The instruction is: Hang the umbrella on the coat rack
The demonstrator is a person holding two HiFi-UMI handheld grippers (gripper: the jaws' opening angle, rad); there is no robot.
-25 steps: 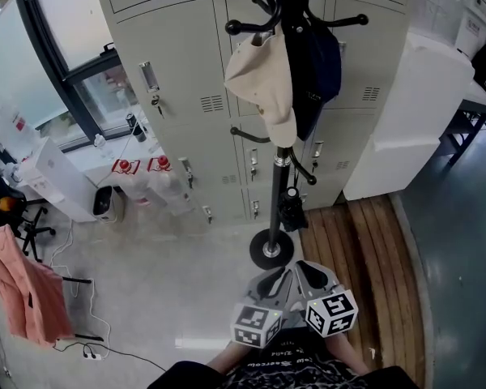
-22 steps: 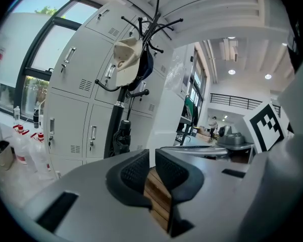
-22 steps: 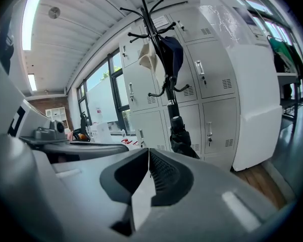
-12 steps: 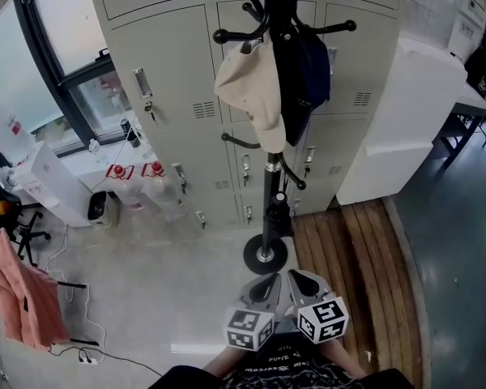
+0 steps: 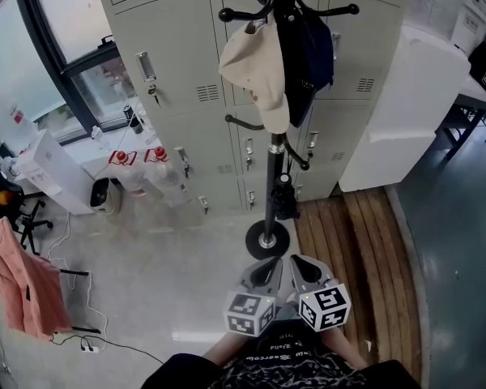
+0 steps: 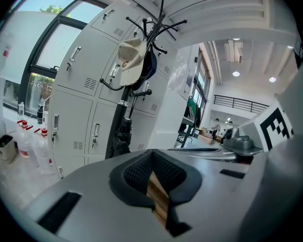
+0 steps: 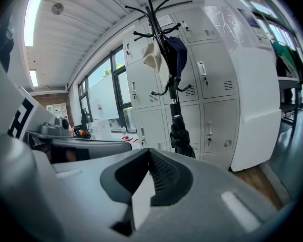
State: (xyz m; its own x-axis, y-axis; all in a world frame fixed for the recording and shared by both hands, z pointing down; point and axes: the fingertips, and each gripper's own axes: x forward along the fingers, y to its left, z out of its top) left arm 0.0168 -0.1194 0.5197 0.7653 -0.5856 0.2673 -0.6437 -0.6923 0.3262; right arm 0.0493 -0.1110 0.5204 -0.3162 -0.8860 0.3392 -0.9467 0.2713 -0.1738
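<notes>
A black coat rack [image 5: 274, 148] stands in front of grey lockers, and a beige cap [image 5: 255, 71] and a dark blue cap [image 5: 309, 59] hang from its top hooks. A folded black umbrella [image 5: 283, 198] hangs low against the pole from a lower hook; it also shows in the left gripper view [image 6: 121, 135] and the right gripper view [image 7: 181, 135]. My left gripper [image 5: 264, 272] and right gripper [image 5: 305, 270] are side by side near the person's body, short of the rack's round base [image 5: 267, 239]. Both are shut with nothing between the pads [image 6: 141, 171] [image 7: 161, 171].
Grey lockers [image 5: 178, 71] line the back. A white cabinet [image 5: 409, 104] stands at the right above a wooden platform [image 5: 348, 241]. Water bottles [image 5: 142, 173] and a white box [image 5: 61, 177] sit at the left by the window. A pink cloth [image 5: 16, 278] hangs at the far left.
The head view has shifted a little, so the rack sits slightly differently in the picture. Both grippers stay low in front of the person, pointing at the rack's base.
</notes>
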